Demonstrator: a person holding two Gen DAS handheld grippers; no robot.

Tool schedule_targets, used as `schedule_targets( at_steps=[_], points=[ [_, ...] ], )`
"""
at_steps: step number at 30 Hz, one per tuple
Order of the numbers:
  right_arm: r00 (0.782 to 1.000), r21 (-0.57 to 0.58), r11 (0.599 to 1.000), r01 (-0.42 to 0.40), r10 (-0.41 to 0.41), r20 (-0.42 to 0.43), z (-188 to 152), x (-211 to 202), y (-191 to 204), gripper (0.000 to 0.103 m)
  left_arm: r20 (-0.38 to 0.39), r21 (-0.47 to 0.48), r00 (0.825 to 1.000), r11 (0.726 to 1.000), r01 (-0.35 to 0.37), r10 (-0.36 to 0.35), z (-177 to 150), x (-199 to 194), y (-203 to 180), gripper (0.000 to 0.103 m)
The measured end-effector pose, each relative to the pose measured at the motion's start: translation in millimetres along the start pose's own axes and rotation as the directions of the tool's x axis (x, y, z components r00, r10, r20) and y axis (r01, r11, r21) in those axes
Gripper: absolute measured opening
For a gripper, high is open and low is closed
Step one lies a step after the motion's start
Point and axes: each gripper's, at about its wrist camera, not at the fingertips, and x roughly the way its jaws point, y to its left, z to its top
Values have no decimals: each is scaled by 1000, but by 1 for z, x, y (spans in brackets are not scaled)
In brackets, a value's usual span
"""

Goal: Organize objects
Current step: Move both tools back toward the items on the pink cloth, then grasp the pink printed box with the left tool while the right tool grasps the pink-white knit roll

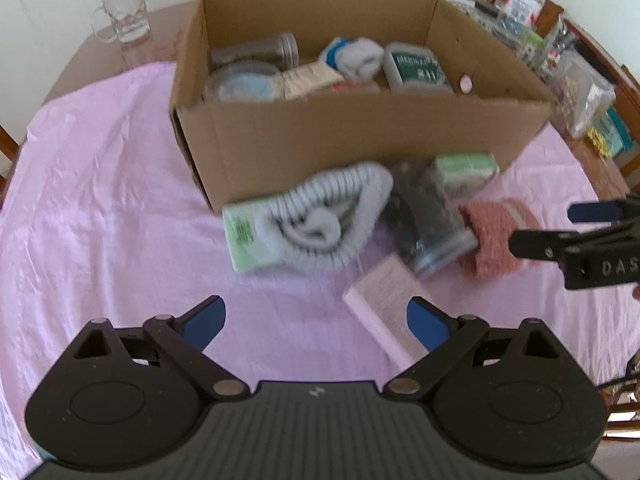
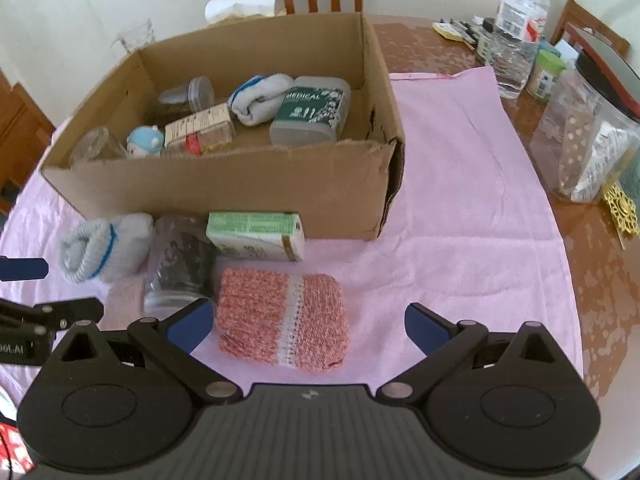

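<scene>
Round wooden table (image 2: 592, 256), mostly covered by a pink cloth (image 2: 460, 152). On the cloth: open cardboard box (image 2: 224, 192); in front of it a rolled grey sock (image 2: 100, 248), a clear jar (image 2: 180, 264) lying on its side, a green carton (image 2: 256, 234) and a folded pink knitted cloth (image 2: 280, 316). A pink booklet (image 1: 384, 292) lies near the jar. On bare wood to the right: water bottle (image 2: 516, 32), small green-lidded jar (image 2: 546, 74), clear bag (image 2: 588, 132). Glass mug (image 1: 122, 14) behind the box.
</scene>
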Motion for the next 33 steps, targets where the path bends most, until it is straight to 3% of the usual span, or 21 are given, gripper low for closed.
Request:
schedule_targets(
  at_steps=[8,15,19,25,33],
  points=[
    [999,-97,995,-20,15,-46,-9,25,14,103,7,-15,998,998,58,-58,-5,-5,-2,97],
    [1000,-198,980,8,-12,-20,-13,46,19,103,9,-18,995,995,99,-99,2,9,-14,97],
    [1000,-191,981,-15,10,-24,-14,47,12,103,3,-27,995,994,102,-102,2,19,-18,97],
    [999,-171,985,-10,4,-35,-16,42,-5,103,-26,-57,996,995,84,-85,-2,33,-18,98],
    [999,-176,984,-16,10,-35,-19,42,-19,103,-75,-34,997,999,-30,27,-24,25,-3,98]
  ],
)
